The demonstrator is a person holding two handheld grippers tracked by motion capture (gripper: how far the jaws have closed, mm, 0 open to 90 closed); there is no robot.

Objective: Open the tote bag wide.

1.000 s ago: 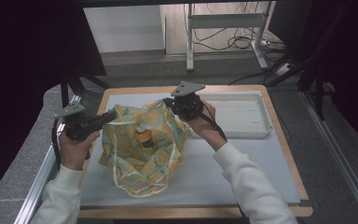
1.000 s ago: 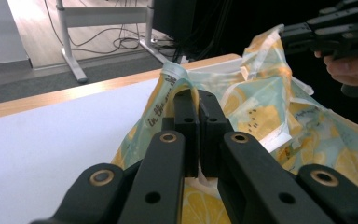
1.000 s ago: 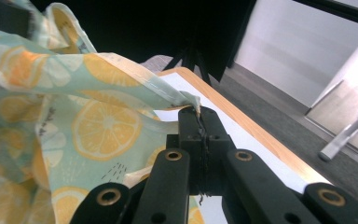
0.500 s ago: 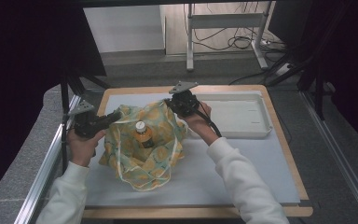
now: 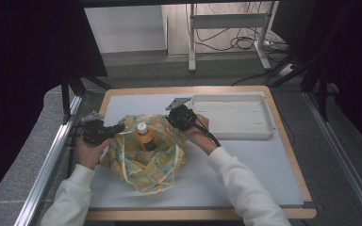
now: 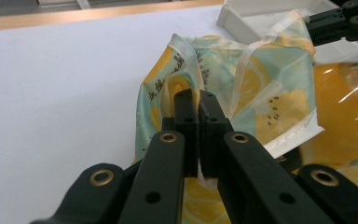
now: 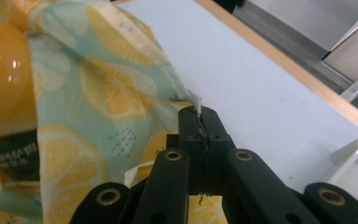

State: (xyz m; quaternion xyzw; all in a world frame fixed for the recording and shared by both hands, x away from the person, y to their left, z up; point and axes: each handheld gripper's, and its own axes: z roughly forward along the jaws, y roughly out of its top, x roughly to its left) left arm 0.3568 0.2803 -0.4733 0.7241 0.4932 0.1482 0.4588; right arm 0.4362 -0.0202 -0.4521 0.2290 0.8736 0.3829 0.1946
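A lemon-print cloth bag (image 5: pixel 146 157) lies on the white mat with its mouth spread open. An orange bottle (image 5: pixel 143 136) with a white cap stands upright inside it. My left gripper (image 5: pixel 120 127) is shut on the bag's left rim, and in the left gripper view its jaws (image 6: pixel 198 100) pinch the fabric edge (image 6: pixel 186 84). My right gripper (image 5: pixel 170 118) is shut on the right rim, with its jaws (image 7: pixel 199 114) clamping a corner of the cloth (image 7: pixel 98 93). The bottle's orange body (image 7: pixel 2 84) shows at the left of the right gripper view.
A white shallow tray (image 5: pixel 264 129) sits at the back right of the table, just behind my right gripper. The table's wooden edge (image 5: pixel 193 214) runs along the front. A metal rail (image 5: pixel 52 155) borders the left side.
Both hands have come down toward the table with the bag's rim. The cloth has sunk around the bottle, so its cap and neck stand out more.
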